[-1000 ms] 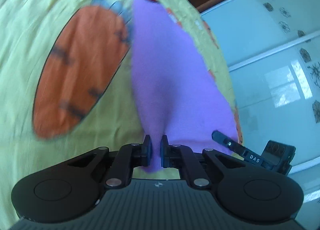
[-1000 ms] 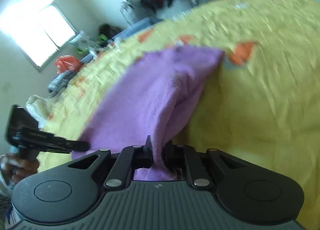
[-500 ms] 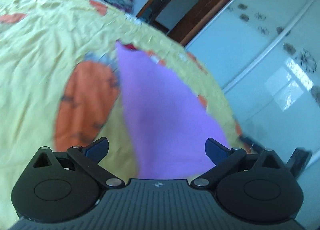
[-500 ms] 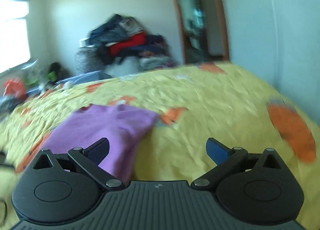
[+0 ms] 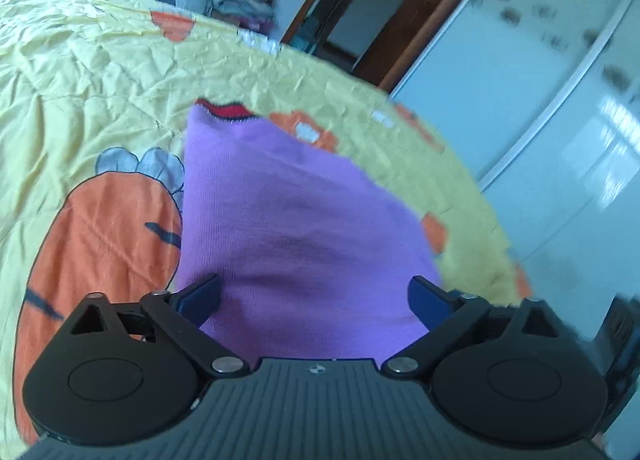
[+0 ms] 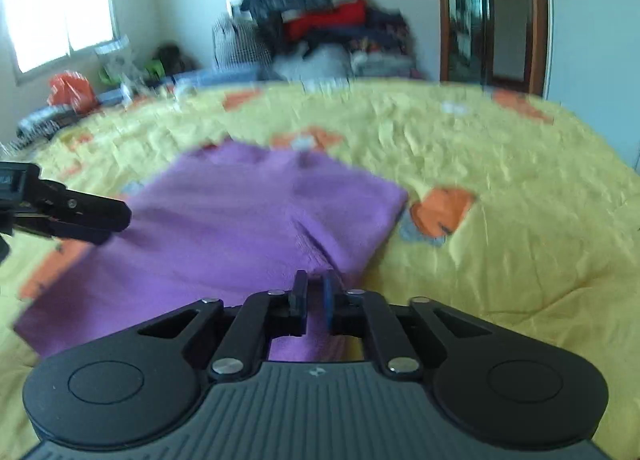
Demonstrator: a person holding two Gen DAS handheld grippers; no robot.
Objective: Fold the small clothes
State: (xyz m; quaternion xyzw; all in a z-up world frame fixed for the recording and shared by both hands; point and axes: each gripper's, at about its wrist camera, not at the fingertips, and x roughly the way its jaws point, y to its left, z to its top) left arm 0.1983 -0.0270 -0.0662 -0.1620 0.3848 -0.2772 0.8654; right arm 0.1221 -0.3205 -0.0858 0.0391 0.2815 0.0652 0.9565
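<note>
I had the purple garment point(image 5: 288, 228) lying flat on the bed's yellow quilt point(image 5: 100, 72), near the edge that faced the wardrobe doors point(image 5: 560, 120). Its far corner showed a red trim point(image 5: 226, 111), and its left edge lay over the top of a big orange carrot print point(image 5: 104, 244).

My left tool point(image 5: 314, 300) hung above the garment's near end with its fingers spread wide, touching nothing. From the right wrist view, that tool came in from the left as a dark arm over the cloth's left side.

My right tool point(image 6: 315, 302) had just been closing; its fingers stood nearly pressed together at the garment's near right part, where a crease ran up to them. Whether they pinched the cloth I could not tell through the blur.

A pile of clothes point(image 6: 320, 24) sat beyond the bed's far edge.
</note>
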